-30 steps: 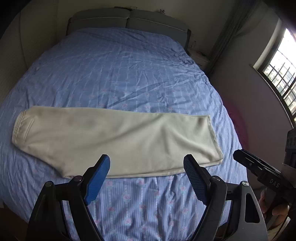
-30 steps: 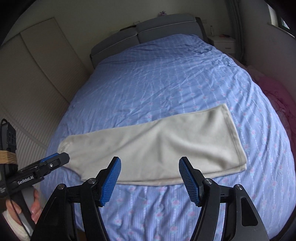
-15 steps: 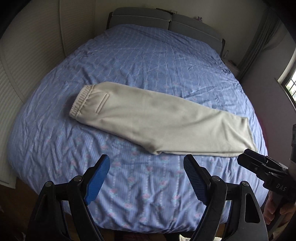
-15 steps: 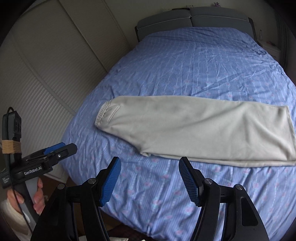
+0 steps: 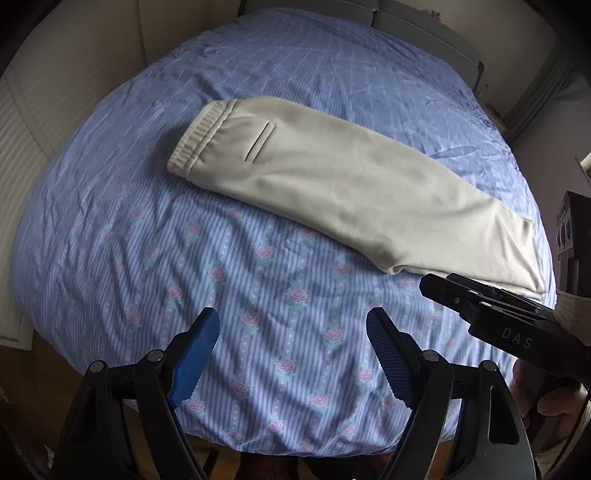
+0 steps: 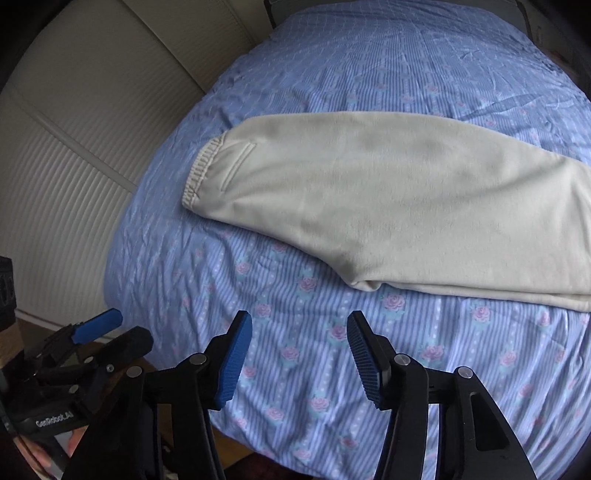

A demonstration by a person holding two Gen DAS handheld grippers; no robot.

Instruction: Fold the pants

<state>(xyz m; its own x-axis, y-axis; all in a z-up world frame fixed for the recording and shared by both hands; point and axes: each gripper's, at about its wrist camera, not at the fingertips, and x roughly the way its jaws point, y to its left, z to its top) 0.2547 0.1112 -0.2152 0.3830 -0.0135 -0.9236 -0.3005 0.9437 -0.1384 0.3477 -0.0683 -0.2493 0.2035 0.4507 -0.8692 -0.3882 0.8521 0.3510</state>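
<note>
Cream pants (image 5: 343,181) lie flat on the blue bedspread, folded lengthwise with one leg on the other. The ribbed waistband (image 5: 195,136) is at the left and the leg cuffs (image 5: 532,254) at the right. They also show in the right wrist view (image 6: 399,199), with the cuffs cut off at the right edge. My left gripper (image 5: 291,325) is open and empty, above the bed's near part, short of the pants. My right gripper (image 6: 299,328) is open and empty, also short of the pants. Each gripper shows in the other's view: the right one (image 5: 491,310), the left one (image 6: 92,339).
The bed (image 5: 258,280) has a blue striped cover with pink roses. A grey headboard (image 5: 417,22) is at the far end. Ribbed cream wardrobe doors (image 6: 74,147) stand close along the bed's left side. The bed's near edge drops to a wooden floor (image 5: 44,358).
Both grippers have swung left along the bed and moved nearer to it. The waistband end now sits in the middle of both views. The pants have not moved.
</note>
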